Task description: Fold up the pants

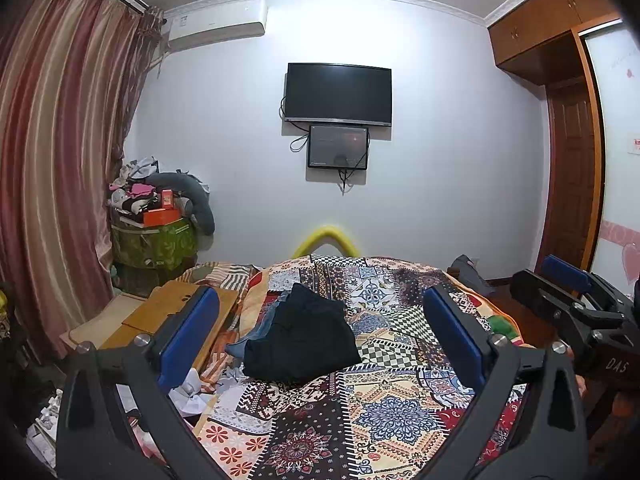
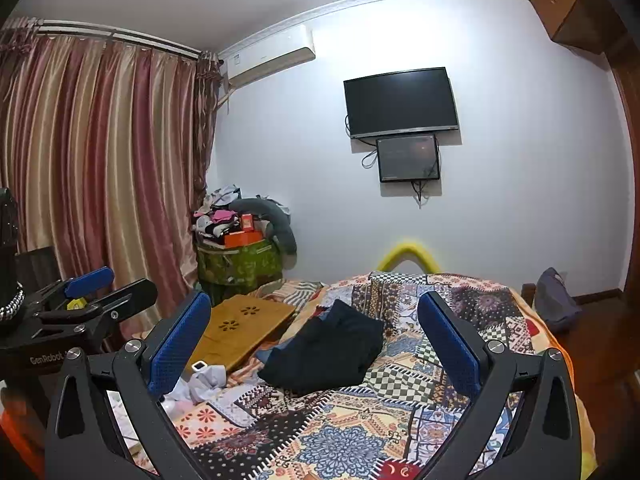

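Dark navy cloth pants (image 1: 302,334) lie bunched on the patchwork-quilted bed (image 1: 400,412), either awaiting folding or roughly folded. Left hand-held gripper (image 1: 320,344) and right hand-held gripper (image 2: 316,344) both gape wide, holding nothing, well short of the pants.

Grippers: 2, left gripper (image 1: 320,340) and right gripper (image 2: 314,344), each with 2 blue-padded fingers spread wide
Dark pants (image 1: 304,340): 1 bundle on the bed
Denim garment (image 1: 250,338) under it: probably 1, mostly hidden
Patchwork quilt (image 1: 392,412): 1
Wall screens: 2, TV (image 1: 338,94) and a smaller screen (image 1: 338,147) below
Wooden lap desk (image 2: 244,330): 1
Air conditioner (image 1: 218,24): 1
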`<state>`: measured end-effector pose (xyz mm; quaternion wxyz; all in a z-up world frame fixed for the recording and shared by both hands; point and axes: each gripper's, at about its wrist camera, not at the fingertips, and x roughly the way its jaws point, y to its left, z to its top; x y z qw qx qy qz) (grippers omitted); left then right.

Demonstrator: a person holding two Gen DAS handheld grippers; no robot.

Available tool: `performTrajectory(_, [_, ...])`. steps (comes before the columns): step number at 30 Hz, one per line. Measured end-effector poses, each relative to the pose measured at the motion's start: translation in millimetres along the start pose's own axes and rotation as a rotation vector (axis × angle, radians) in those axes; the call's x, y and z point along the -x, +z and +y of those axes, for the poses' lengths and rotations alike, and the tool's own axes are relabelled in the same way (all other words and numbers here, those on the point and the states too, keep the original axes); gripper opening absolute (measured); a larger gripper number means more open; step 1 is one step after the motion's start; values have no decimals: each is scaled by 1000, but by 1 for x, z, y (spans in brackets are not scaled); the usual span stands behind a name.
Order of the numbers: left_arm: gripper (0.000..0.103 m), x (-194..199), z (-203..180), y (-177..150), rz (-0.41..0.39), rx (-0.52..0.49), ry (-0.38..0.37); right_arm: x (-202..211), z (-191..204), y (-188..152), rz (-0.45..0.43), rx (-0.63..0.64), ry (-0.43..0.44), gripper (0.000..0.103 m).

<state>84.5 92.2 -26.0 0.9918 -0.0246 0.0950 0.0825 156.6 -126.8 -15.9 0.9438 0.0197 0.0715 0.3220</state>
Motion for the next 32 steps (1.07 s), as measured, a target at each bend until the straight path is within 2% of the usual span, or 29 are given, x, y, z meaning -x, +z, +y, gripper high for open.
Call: performTrajectory(32, [103,-5,5,0,33,14,-36,-1,0,-3,11,-1,-7,103])
